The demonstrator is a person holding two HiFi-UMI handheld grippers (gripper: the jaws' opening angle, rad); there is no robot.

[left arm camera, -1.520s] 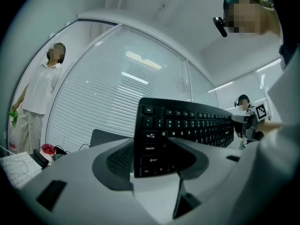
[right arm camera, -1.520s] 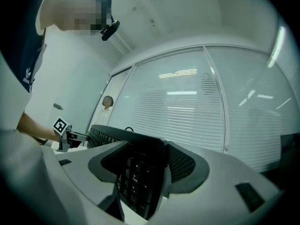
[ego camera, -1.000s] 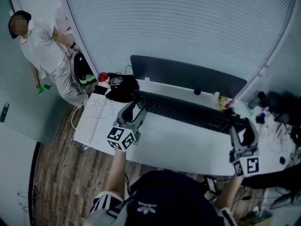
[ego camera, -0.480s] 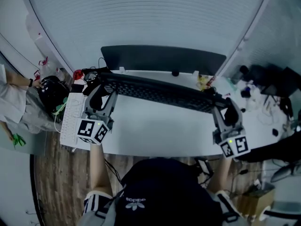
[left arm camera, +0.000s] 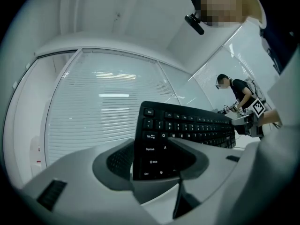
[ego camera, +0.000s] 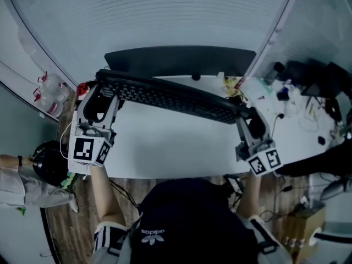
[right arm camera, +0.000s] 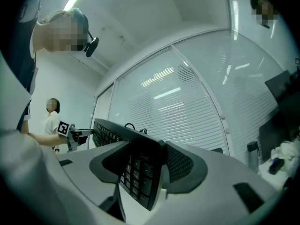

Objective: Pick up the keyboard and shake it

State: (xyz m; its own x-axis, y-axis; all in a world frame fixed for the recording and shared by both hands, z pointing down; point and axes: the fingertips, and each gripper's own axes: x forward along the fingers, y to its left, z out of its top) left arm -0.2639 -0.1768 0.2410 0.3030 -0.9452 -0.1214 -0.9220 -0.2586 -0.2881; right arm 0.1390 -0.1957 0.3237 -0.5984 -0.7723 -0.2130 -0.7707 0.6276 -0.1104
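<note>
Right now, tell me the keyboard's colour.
The keyboard is black with white lettering, clearest in the left gripper view.

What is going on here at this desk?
A person holds a gripper in each hand and has a black keyboard between them. The left gripper clamps its left end and the right gripper its right end. The right jaws have just been closing, with the keyboard's end between them. The keyboard is up off the white desk, held in the air at a slant.

Black keyboard (ego camera: 170, 97) between left gripper (ego camera: 104, 89) and right gripper (ego camera: 246, 119), above desk (ego camera: 165, 150).
</note>
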